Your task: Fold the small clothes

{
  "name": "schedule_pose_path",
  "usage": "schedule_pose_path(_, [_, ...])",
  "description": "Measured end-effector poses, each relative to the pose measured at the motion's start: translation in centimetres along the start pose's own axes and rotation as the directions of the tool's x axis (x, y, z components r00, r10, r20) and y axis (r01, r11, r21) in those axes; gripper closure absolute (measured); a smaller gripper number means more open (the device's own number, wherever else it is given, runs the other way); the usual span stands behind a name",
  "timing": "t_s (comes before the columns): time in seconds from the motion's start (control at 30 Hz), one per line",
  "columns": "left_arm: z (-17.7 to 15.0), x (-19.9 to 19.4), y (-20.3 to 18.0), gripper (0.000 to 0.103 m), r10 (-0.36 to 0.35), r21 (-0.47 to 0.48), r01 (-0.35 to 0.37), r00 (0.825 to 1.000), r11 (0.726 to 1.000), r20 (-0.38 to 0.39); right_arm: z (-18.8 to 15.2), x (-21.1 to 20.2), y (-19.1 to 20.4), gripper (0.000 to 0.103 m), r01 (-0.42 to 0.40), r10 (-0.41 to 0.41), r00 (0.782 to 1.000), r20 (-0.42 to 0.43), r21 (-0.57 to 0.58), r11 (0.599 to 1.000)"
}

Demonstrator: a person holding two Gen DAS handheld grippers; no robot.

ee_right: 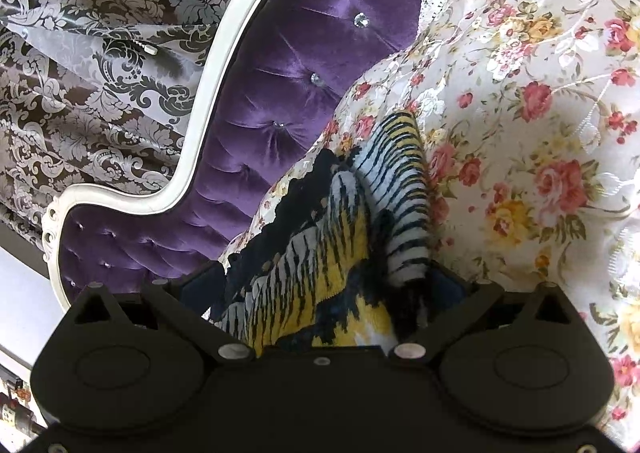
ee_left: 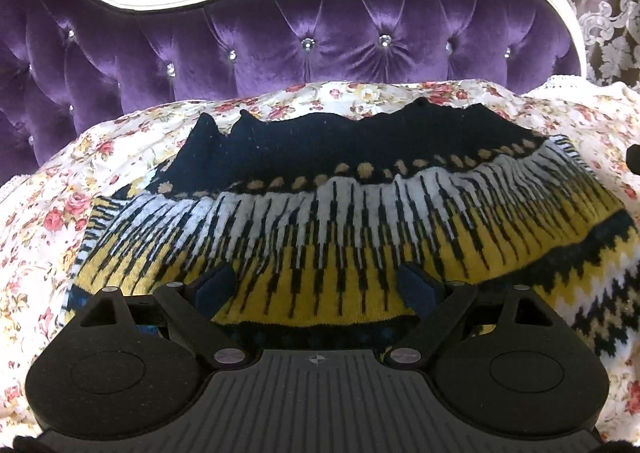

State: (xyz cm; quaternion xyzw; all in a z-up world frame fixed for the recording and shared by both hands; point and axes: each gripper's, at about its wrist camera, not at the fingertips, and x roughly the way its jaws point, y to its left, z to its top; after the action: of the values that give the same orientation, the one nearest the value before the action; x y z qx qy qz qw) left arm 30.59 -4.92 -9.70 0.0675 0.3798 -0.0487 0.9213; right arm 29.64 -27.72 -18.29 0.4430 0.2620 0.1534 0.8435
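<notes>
**A:** Where was the knitted sweater at that moment?

**B:** It lay spread on the floral bedspread, near the purple tufted headboard. Its navy band was farthest from the left wrist camera, the yellow band nearest.

**A:** And the left gripper?

**B:** Released. Its jaws stood wide apart over the yellow band, and no pad pinched the knit.

**A:** The right gripper?

**B:** It sat at one end of the sweater with bunched knit between its jaws. The jaws looked wide, and I couldn't tell whether the pads were pressing on the fabric.

**A:** What could have gone wrong?

**B:** The knit looked thick and slack. If the left jaws had closed on the top layer only, the fold would probably have dragged unevenly. If the right end wasn't truly held, it might have slipped and crumpled. Either gripper could also have caught the bedspread along with the sweater.
</notes>
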Motion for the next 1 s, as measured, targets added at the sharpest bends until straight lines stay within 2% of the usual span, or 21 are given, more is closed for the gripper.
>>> schedule_pose_path(0.17, [-0.34,0.25,0.06,0.012,-0.005,-0.024,0.005,1.0,1.0,0.012,-0.18,0.28,0.44,0.0,0.015,-0.015,1.0,-0.011,-0.041,0.999])
schedule_pose_path(0.5, [-0.25,0.81,-0.17,0.005,0.002,0.003,-0.002,1.0,1.0,-0.005,-0.26,0.34,0.56,0.0,0.011,-0.012,1.0,-0.019,-0.072,0.997])
schedule_pose_path(0.8, [-0.2,0.87,-0.23,0.005,0.005,0.011,-0.005,1.0,1.0,-0.005,0.35,0.26,-0.3,0.0,-0.051,0.05,0.998,-0.023,-0.023,0.998])
schedule_pose_path(1.0, [-0.12,0.93,-0.23,0.005,0.005,0.013,-0.004,1.0,1.0,-0.011,0.58,1.04,0.02,0.0,-0.063,0.061,0.997,-0.051,-0.044,0.997])
